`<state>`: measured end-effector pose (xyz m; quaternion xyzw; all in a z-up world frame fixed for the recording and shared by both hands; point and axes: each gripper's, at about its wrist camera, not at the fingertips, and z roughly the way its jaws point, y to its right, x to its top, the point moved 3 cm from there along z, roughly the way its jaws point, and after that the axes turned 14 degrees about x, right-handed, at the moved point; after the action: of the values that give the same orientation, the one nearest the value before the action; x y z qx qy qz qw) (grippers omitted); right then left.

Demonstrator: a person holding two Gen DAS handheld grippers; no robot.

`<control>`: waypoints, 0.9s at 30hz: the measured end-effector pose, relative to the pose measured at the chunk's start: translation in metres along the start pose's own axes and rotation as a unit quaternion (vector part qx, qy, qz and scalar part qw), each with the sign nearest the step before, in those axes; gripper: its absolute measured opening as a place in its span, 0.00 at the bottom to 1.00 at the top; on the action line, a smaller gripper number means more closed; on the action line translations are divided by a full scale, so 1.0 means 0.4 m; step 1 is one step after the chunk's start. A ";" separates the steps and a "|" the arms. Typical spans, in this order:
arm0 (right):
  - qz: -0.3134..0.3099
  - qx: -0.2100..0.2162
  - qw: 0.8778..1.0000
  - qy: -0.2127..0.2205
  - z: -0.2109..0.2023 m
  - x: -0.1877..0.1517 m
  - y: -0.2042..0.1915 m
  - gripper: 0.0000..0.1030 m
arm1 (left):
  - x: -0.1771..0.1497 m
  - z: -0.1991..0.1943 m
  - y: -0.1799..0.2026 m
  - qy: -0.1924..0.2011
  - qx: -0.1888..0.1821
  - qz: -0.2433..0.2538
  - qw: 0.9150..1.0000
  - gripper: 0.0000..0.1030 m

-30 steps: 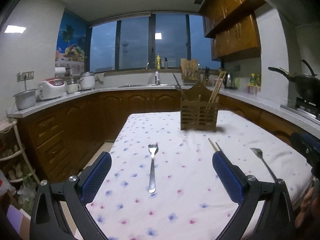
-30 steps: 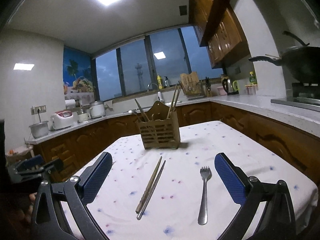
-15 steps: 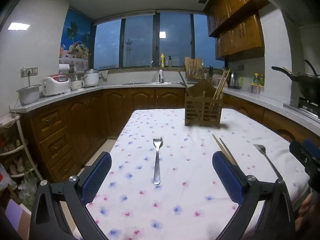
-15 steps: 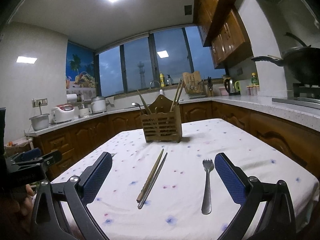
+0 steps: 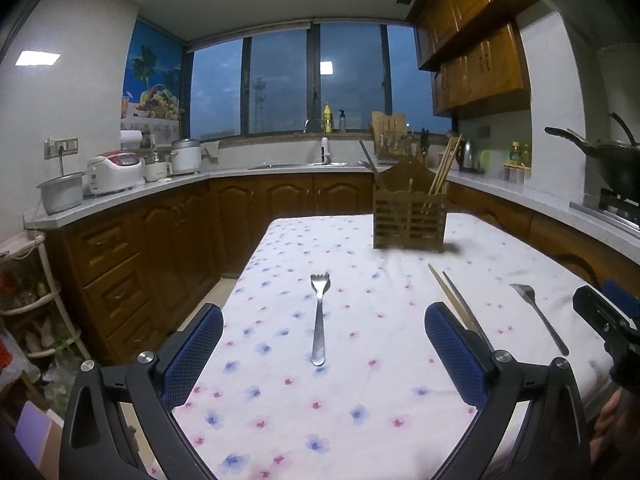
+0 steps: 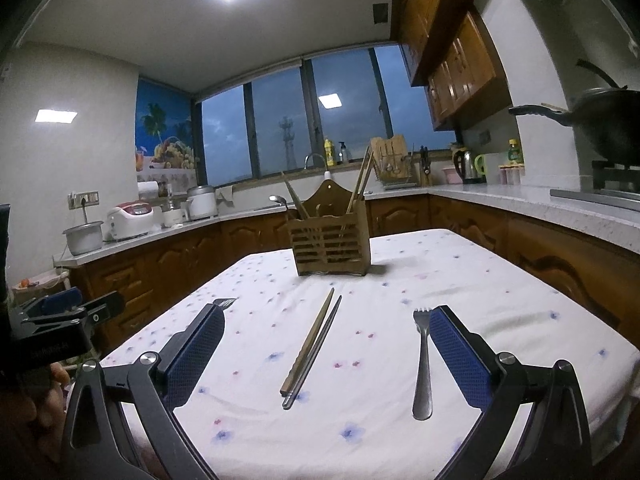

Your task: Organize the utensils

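While both grippers gape wide and empty, a fork (image 5: pixel 319 320) lies between the left gripper (image 5: pixel 324 354) fingers, chopsticks (image 6: pixel 312 346) between the right gripper (image 6: pixel 328 360) fingers.

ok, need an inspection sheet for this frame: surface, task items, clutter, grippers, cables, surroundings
Surface: table under a white floral cloth, mildly wrinkled.
Task items: left fork and right fork lie flat, tines toward the wooden utensil holder; chopstick pair lies between the forks; the holder stands upright at the far end and already has chopsticks and utensils in it.
Clutter: nothing seen on the table.
Grippers: left gripper open, empty, fork between its fingers' line; right gripper open, empty, over the chopsticks.
Cables: nothing seen on the table.
Surroundings: rice cooker on the left counter, wok on the stove, right.
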<state>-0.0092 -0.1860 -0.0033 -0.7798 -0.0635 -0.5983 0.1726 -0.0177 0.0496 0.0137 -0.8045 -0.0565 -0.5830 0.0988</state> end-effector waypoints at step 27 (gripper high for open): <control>-0.009 0.004 1.000 -0.014 0.025 -0.028 0.000 1.00 | -0.012 0.016 -0.011 -0.003 0.008 0.003 1.000 0.99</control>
<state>-0.0032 -0.1813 -0.0163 -0.7871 -0.0754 -0.5884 0.1691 -0.0143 0.0556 0.0076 -0.8057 -0.0591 -0.5797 0.1063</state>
